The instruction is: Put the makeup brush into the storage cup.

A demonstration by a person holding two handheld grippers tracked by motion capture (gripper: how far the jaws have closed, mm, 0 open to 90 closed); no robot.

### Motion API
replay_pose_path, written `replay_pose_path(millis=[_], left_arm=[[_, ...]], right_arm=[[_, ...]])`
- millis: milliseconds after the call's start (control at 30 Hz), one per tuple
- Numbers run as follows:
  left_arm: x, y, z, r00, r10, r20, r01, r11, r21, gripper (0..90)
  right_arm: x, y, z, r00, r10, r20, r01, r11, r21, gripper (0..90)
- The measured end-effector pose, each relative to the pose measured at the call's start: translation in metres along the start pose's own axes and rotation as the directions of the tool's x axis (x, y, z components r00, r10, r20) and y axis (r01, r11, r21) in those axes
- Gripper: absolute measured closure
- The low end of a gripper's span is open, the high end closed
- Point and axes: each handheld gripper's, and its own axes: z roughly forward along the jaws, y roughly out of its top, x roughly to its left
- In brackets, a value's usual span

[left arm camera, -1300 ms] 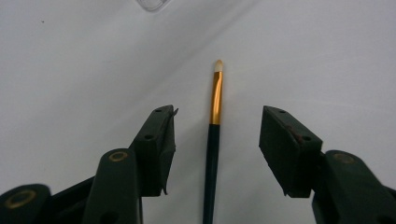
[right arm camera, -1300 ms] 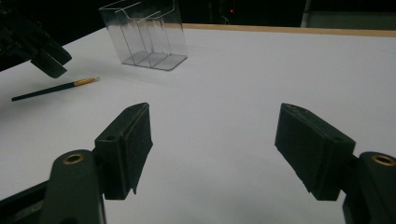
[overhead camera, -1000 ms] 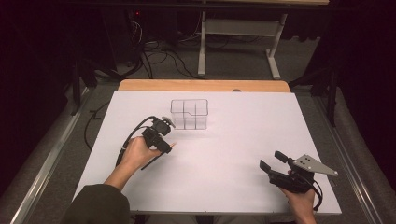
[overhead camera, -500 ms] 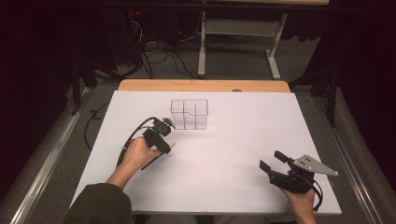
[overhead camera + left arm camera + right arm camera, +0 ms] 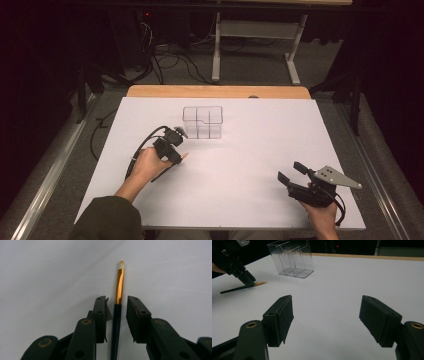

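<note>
A thin paintbrush (image 5: 119,287) with a dark handle, gold ferrule and pale tip lies flat on the white table. My left gripper (image 5: 117,301) points down over it, and its jaws have just been closing with the brush between them. A narrow gap still shows on each side of the handle. In the high view the left gripper (image 5: 174,156) is left of centre, with the brush tip (image 5: 184,156) poking out beside it. My right gripper (image 5: 291,172) rests low at the front right, jaws wide apart and empty (image 5: 327,307).
A clear plastic organiser with several compartments (image 5: 202,121) stands behind the left gripper, toward the table's far side. A wooden strip (image 5: 220,91) borders the far edge of the white table sheet (image 5: 250,150). Cables and a metal stand lie on the floor beyond.
</note>
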Motion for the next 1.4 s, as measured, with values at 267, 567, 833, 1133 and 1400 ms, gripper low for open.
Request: replay_pose_path(millis=[267, 567, 833, 1133, 1400], left_arm=[[0.0004, -0.0012, 0.0037, 1.0000, -0.003, 0.008, 0.003, 1.0000, 0.007, 72.3], [0.0002, -0.0009, 0.0040, 0.9999, 0.009, 0.011, -0.010, 0.9998, 0.019, 75.5], [0.0003, -0.0012, 0.0040, 0.9996, 0.016, 0.022, -0.016, 0.9997, 0.019, 78.6], [0.0005, -0.0015, 0.0045, 0.9989, 0.030, 0.037, -0.030, 0.9994, 0.016, 82.4], [0.0022, -0.0012, 0.0042, 0.9987, 0.027, 0.043, -0.028, 0.9994, 0.022, 82.7]], right_arm=[[0.0001, 0.0000, 0.0001, 1.0000, 0.000, -0.001, 0.000, 1.0000, 0.002, 29.2], [0.0000, -0.0001, 0.0004, 1.0000, 0.000, 0.001, 0.000, 1.0000, 0.003, 29.2], [0.0000, 0.0000, 0.0006, 1.0000, -0.003, 0.001, 0.003, 1.0000, 0.007, 29.3], [0.0001, -0.0001, 0.0008, 1.0000, -0.009, 0.001, 0.009, 0.9999, 0.011, 29.5], [0.0004, 0.0000, 0.0007, 1.0000, -0.009, -0.001, 0.009, 0.9999, 0.011, 29.6]])
